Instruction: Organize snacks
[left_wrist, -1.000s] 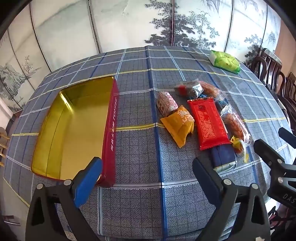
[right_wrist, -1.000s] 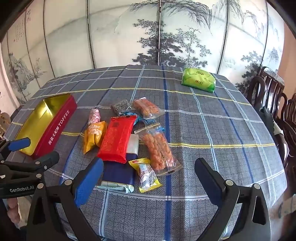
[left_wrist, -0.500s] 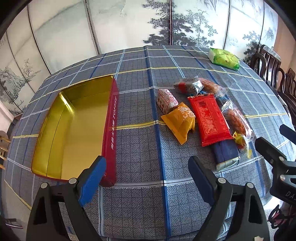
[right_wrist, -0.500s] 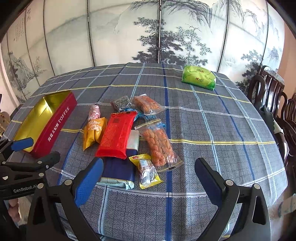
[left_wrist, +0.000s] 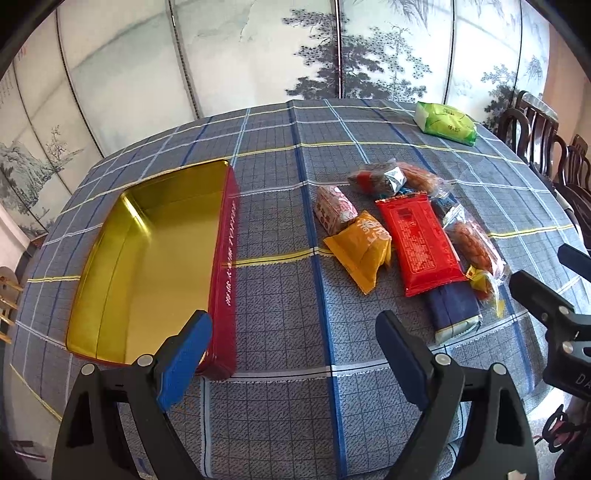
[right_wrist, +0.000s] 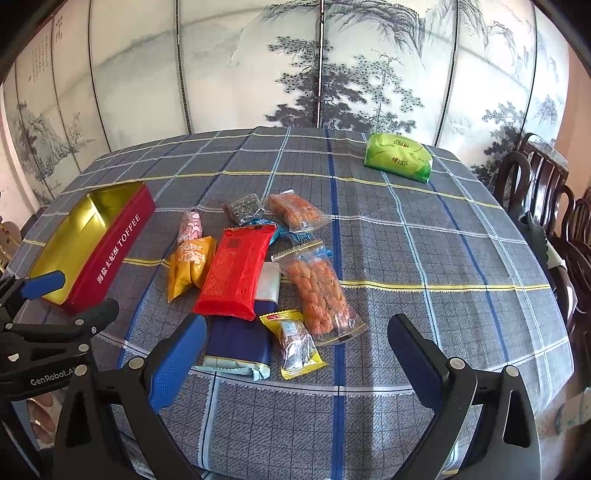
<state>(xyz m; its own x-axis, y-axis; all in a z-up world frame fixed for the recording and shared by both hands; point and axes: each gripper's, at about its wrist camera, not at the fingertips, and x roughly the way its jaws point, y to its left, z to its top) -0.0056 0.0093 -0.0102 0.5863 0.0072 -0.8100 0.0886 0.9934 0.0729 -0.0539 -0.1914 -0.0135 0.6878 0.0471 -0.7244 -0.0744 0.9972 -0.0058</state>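
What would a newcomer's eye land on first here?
Probably the open red toffee tin with its bright gold inside, empty, at the left of the checked tablecloth. Next the cluster of snack packets beside it, with the big red packet on top in the middle, and the green packet alone at the far side.

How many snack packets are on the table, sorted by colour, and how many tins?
Red packet: 1
Yellow packets: 2
Clear bags of orange snacks: 2
Pink packet: 1
Dark speckled packet: 1
Navy packet: 1
Green packet: 1
Light blue wrapper, mostly hidden: at least 1
Open tin: 1
Total: at least 11
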